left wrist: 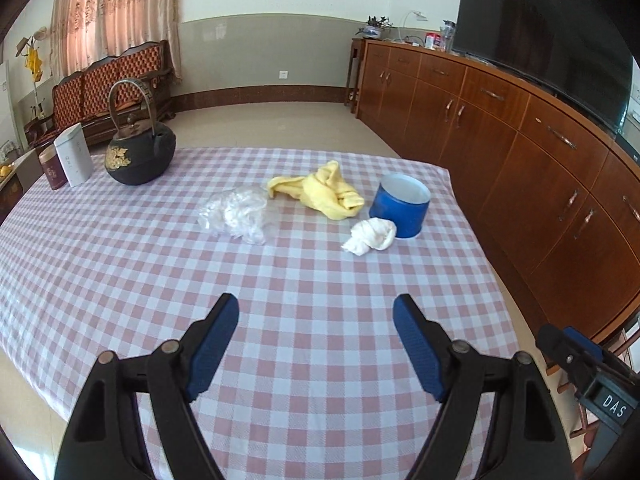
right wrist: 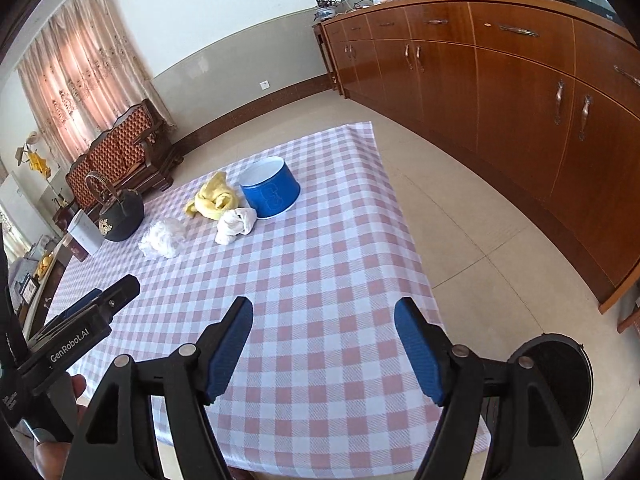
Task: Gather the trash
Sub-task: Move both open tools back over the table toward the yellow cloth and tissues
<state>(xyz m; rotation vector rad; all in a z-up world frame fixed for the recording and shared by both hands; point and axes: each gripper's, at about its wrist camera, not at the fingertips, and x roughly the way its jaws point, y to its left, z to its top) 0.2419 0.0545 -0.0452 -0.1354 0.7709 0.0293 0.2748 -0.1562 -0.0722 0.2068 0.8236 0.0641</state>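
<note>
On the checked tablecloth (left wrist: 160, 264), 3 crumpled pieces are lying near a blue bucket (left wrist: 400, 206): white wad (left wrist: 370, 236) touching it, yellow cloth (left wrist: 324, 190) beside, clear plastic (left wrist: 238, 214) farther left. Left gripper (left wrist: 316, 314) and right gripper (right wrist: 324, 318) are hovering, jaws apart, holding nothing.

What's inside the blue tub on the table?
The blue tub stands open with no lid, and its white inner wall shows. Nothing sticks up above the rim. Its bottom is hidden by the near wall in both views, so small contents cannot be ruled out.
</note>
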